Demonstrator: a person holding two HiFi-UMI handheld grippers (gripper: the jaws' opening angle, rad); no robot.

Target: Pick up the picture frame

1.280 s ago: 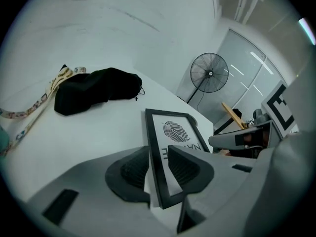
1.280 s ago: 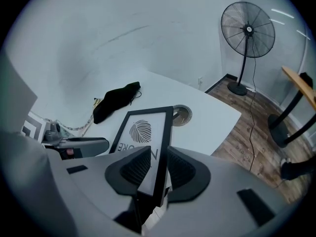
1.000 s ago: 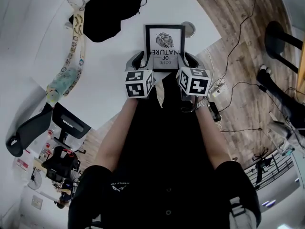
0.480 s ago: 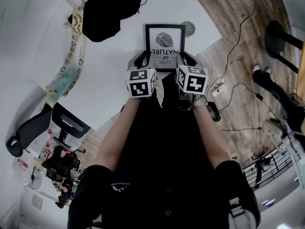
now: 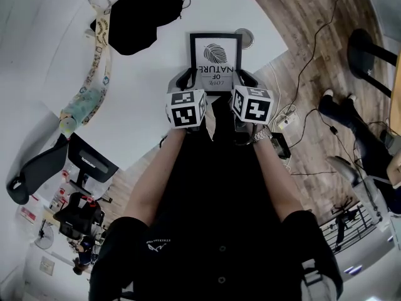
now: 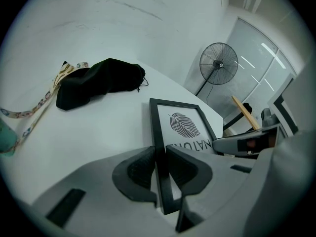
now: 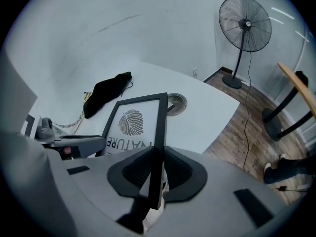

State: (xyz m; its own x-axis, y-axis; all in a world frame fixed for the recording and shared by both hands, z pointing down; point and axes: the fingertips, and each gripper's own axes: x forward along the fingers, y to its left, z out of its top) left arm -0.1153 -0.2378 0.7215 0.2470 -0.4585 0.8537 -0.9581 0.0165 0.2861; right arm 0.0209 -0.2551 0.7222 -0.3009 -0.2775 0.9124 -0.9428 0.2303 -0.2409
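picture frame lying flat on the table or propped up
Lying flat, face up: the picture frame rests on the white table, its leaf print showing from above in the head view.

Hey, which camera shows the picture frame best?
The head view: the whole picture frame lies flat on the white table. The gripper views show it partly hidden, a side rail inside the left claw and right claw, both closing.
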